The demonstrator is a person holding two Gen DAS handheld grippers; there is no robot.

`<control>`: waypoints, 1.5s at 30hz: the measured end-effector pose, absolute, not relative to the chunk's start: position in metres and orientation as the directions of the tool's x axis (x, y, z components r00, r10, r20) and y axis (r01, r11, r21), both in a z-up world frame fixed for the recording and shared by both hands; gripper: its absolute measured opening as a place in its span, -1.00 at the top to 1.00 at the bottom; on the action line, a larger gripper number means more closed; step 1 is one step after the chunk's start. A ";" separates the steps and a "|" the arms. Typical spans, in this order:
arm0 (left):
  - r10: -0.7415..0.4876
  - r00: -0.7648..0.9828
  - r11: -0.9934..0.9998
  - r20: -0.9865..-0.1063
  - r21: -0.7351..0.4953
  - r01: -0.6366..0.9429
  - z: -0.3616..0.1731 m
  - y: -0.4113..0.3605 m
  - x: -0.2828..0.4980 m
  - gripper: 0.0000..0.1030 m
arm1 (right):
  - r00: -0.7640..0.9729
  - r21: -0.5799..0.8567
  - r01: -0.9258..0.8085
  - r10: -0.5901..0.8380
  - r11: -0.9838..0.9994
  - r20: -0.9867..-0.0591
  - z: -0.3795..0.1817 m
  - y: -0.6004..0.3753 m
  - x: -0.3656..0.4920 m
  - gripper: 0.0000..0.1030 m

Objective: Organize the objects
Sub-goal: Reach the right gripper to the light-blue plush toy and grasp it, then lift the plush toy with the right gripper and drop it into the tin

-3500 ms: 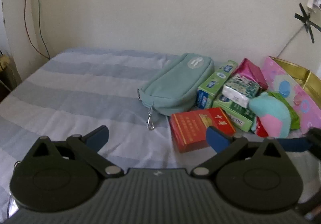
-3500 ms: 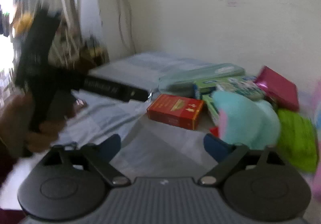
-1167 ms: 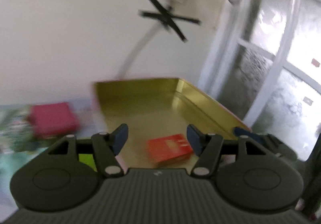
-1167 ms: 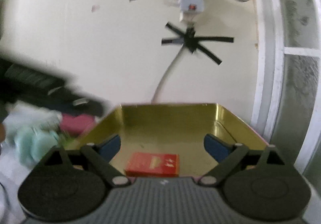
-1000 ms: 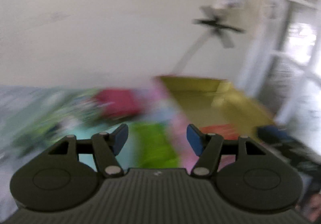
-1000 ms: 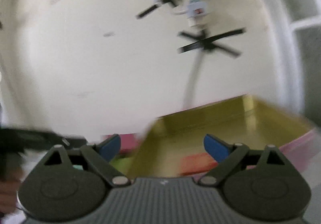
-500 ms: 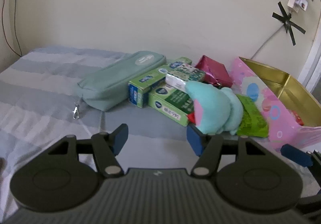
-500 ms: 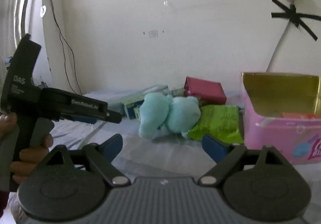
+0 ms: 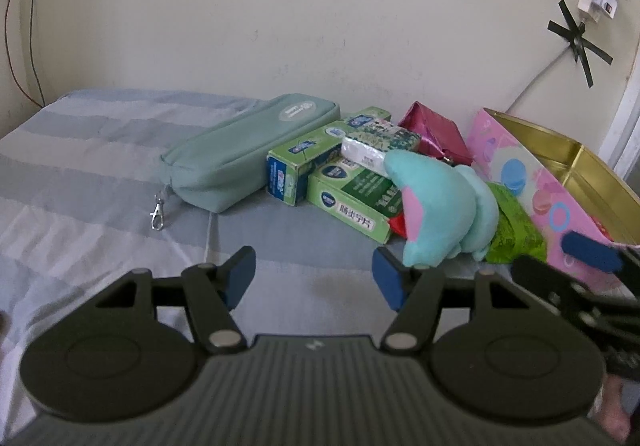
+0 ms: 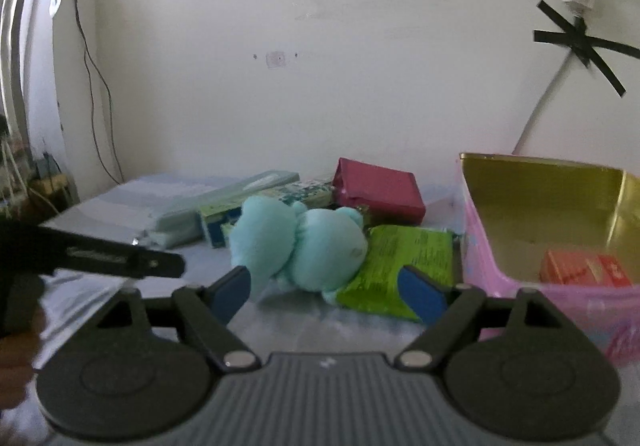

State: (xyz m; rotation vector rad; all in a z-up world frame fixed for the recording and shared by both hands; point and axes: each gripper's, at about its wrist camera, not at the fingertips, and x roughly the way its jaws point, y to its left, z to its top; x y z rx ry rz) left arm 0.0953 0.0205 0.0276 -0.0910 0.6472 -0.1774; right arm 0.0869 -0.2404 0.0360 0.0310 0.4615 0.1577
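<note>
Red box (image 10: 582,268) inside tin (image 10: 540,198): right wrist view only.

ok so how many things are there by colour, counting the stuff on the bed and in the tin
green boxes: 2
teal: 2, zip pouch, plush toy
lime green packet: 1
magenta packet: 1
red box in the pink tin: 1
white and green patterned pack: 1
total: 8

A further red item beneath the plush stays uncounted, too hidden.

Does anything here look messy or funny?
Yes. The blue plush toy lies tipped over on the green packet, and boxes are piled crookedly against the pouch. Only the red box is inside the pink tin. Nothing looks spilled or broken.
</note>
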 end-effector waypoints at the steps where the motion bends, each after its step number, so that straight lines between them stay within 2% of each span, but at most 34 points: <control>1: -0.197 0.783 0.980 -0.590 -0.143 0.139 0.027 0.022 0.095 -0.31 | 0.878 0.058 -0.144 0.154 0.988 -0.453 0.036 -0.240 0.094 -0.63; 4: -0.206 0.784 0.978 -0.585 -0.154 0.143 0.028 0.025 0.094 -0.33 | 0.860 0.080 -0.158 0.177 0.984 -0.479 0.036 -0.241 0.115 -0.59; 8: -0.222 0.782 0.974 -0.582 -0.176 0.146 0.028 0.027 0.093 -0.36 | 0.843 0.085 -0.178 0.197 0.980 -0.501 0.033 -0.238 0.138 -0.66; 9: -0.228 0.782 0.972 -0.580 -0.182 0.148 0.028 0.028 0.093 -0.42 | 0.831 0.099 -0.189 0.213 0.977 -0.514 0.031 -0.238 0.144 -0.68; 13: -0.233 0.785 0.970 -0.573 -0.195 0.146 0.028 0.034 0.093 -0.42 | 0.785 0.168 -0.235 0.289 0.957 -0.548 0.023 -0.233 0.158 -0.66; 19: -0.254 0.781 0.960 -0.570 -0.245 0.134 0.031 0.045 0.092 -0.42 | 0.785 0.102 -0.329 0.332 0.939 -0.523 0.025 -0.208 0.140 -0.65; 21: -0.265 0.783 0.955 -0.562 -0.265 0.134 0.034 0.047 0.091 -0.42 | 0.794 0.041 -0.374 0.343 0.926 -0.503 0.027 -0.196 0.124 -0.66; 25: -0.295 0.780 0.945 -0.552 -0.292 0.150 0.038 0.048 0.090 -0.49 | 0.762 0.027 -0.481 0.433 0.876 -0.482 0.029 -0.191 0.103 -0.70; 28: -0.332 0.770 0.931 -0.545 -0.320 0.175 0.039 0.047 0.091 -0.54 | 0.774 0.017 -0.461 0.411 0.887 -0.481 0.029 -0.196 0.104 -0.74; 33: -0.383 0.753 0.916 -0.536 -0.326 0.233 0.039 0.041 0.097 -0.56 | 0.750 0.112 -0.419 0.413 0.901 -0.516 0.023 -0.213 0.119 -0.77; 37: -0.409 0.745 0.905 -0.527 -0.342 0.255 0.043 0.036 0.102 -0.56 | 0.740 0.119 -0.412 0.408 0.903 -0.536 0.018 -0.218 0.125 -0.80; 41: -0.409 0.739 0.911 -0.535 -0.291 0.293 0.043 0.017 0.110 -0.53 | 0.713 0.129 -0.399 0.395 0.908 -0.580 0.012 -0.217 0.130 -0.80; 43: -0.399 0.729 0.916 -0.556 -0.273 0.293 0.036 0.009 0.116 -0.43 | 0.697 0.135 -0.401 0.398 0.906 -0.596 0.009 -0.216 0.133 -0.70; 44: -0.402 0.717 0.915 -0.569 -0.275 0.295 0.032 0.006 0.118 -0.17 | 0.685 0.138 -0.402 0.397 0.905 -0.611 0.007 -0.215 0.135 -0.39; 45: -0.424 0.700 0.905 -0.575 -0.297 0.304 0.029 0.006 0.120 -0.03 | 0.684 0.132 -0.403 0.394 0.906 -0.614 0.007 -0.214 0.136 -0.18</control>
